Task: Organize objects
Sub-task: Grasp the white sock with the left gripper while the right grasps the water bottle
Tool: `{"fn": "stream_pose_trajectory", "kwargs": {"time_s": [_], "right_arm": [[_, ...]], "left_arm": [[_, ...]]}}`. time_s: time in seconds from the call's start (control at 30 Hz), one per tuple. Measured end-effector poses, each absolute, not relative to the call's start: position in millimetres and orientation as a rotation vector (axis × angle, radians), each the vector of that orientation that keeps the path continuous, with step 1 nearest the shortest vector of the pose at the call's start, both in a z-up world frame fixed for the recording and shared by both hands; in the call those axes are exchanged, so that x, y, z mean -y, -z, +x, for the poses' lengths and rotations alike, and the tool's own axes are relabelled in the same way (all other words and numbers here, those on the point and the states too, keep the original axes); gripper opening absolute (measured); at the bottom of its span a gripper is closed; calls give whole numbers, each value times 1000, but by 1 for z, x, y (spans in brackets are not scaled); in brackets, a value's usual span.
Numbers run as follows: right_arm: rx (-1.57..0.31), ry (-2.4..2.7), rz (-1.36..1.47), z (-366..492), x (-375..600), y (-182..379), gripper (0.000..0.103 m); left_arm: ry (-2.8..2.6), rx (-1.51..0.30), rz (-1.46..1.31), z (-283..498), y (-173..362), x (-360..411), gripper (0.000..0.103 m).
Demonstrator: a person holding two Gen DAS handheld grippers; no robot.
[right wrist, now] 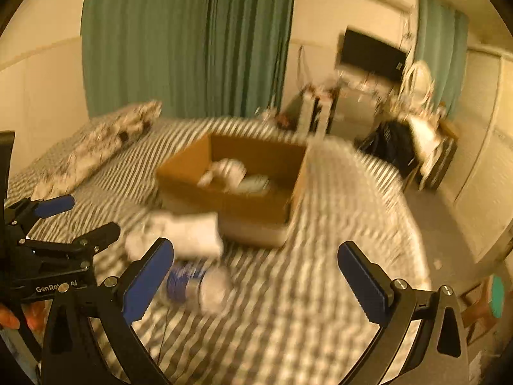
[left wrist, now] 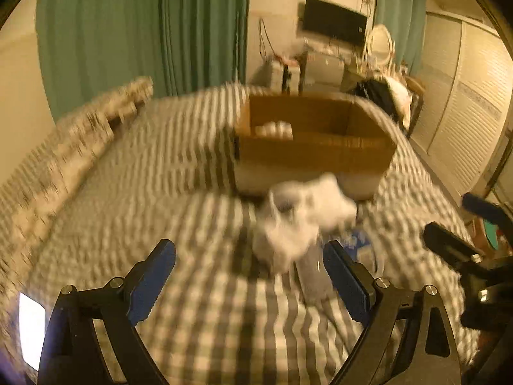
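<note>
Two hand-held claws hover over a checked bed (left wrist: pixel 134 192) where loose items wait to be sorted into an open cardboard box (left wrist: pixel 314 150), which already holds a few pale items. The left claw (left wrist: pixel 250 276) is spread wide and empty, as is the right claw (right wrist: pixel 256 279). Just in front of the box lies a crumpled white cloth (left wrist: pixel 301 218), and on the near side of that cloth, farther from the box, rests a clear plastic bottle (right wrist: pixel 198 285) with a blue label, tipped on its side. In the right wrist view the bottle's long axis runs roughly crosswise to the claw's reach, cap end hard to make out through the blur, and it sits just inside the right claw's left finger (right wrist: pixel 147 282). The cloth lies straight ahead of the left claw, between its fingers and the box, so the left appears better placed for the cloth, the right for the bottle. Motion blur hides finer detail.
</note>
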State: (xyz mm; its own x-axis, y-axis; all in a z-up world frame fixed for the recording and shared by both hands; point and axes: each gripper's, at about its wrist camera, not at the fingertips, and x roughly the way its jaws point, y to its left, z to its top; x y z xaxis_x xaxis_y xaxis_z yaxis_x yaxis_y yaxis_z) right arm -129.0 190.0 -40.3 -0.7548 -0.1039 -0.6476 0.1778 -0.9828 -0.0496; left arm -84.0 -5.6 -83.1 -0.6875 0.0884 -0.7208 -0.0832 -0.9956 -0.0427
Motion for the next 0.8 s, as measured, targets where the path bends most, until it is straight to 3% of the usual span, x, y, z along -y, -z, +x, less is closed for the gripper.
{"fn": "stream_pose_trajectory", "kwargs": {"time_s": [0.13, 0.4, 0.47, 0.53, 0.63, 0.8], "right_arm": [[-202, 2773, 1153, -144, -188, 76, 103], [-127, 2744, 1232, -156, -198, 98, 103], [-108, 2734, 1243, -158, -200, 101, 103], [-91, 2728, 1246, -158, -201, 101, 103], [-82, 2730, 1249, -159, -201, 101, 103], [-131, 2746, 1234, -155, -193, 96, 103]], "left_arm": [[-2749, -35, -1306, -93, 106, -2, 96], [-2721, -42, -1321, -119, 111, -8, 95], [-2682, -5, -1302, -126, 109, -10, 85], [-2622, 46, -1309, -133, 111, -10, 52], [-2601, 30, -1307, -135, 113, -12, 41], [-2673, 40, -1240, -115, 94, 2, 37]]}}
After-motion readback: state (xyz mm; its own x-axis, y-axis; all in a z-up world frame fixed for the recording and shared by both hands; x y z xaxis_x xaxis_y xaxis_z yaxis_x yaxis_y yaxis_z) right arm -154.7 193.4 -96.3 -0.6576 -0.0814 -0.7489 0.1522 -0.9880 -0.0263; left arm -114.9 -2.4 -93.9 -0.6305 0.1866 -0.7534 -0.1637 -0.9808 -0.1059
